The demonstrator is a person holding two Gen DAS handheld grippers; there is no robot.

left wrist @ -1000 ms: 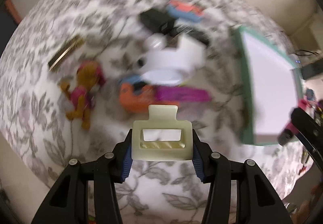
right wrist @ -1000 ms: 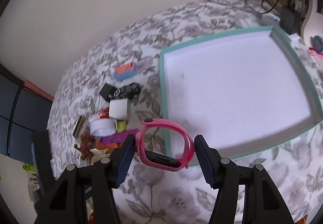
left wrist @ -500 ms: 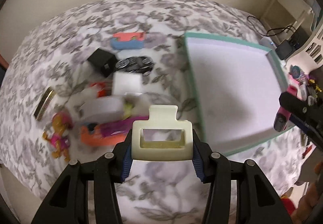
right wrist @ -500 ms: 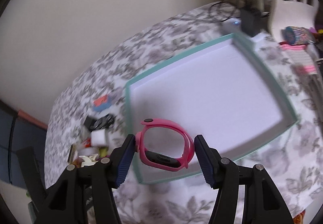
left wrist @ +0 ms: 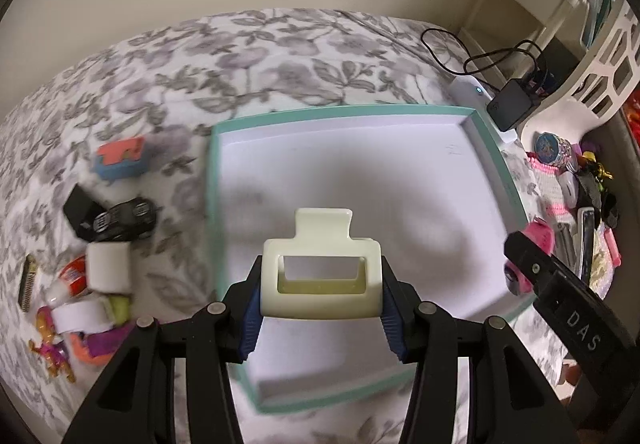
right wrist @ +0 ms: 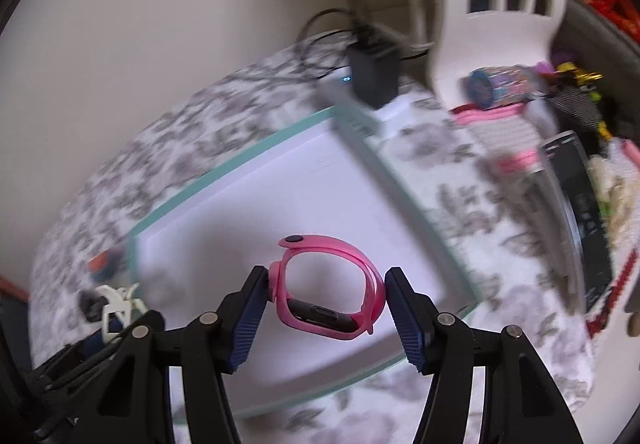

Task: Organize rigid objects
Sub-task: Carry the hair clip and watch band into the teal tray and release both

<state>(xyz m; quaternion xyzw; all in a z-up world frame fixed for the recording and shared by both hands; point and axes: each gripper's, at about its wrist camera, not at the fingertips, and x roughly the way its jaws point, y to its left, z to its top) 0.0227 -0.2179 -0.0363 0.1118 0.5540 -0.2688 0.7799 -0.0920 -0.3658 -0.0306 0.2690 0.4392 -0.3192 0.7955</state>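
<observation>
Left tongs (left wrist: 320, 280) gripping cream hair claw (left wrist: 320, 276), hovering over teal-rimmed tray (left wrist: 212, 180), centre frame. Right tongs (right wrist: 326, 302) clamping pink watch (right wrist: 328, 280) above same tray (right wrist: 224, 172). Tray interior lying bare white.

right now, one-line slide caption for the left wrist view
Left gripper carries a cream hair clip over the empty teal-rimmed tray on a floral bedspread, toys piled beside it.
</observation>
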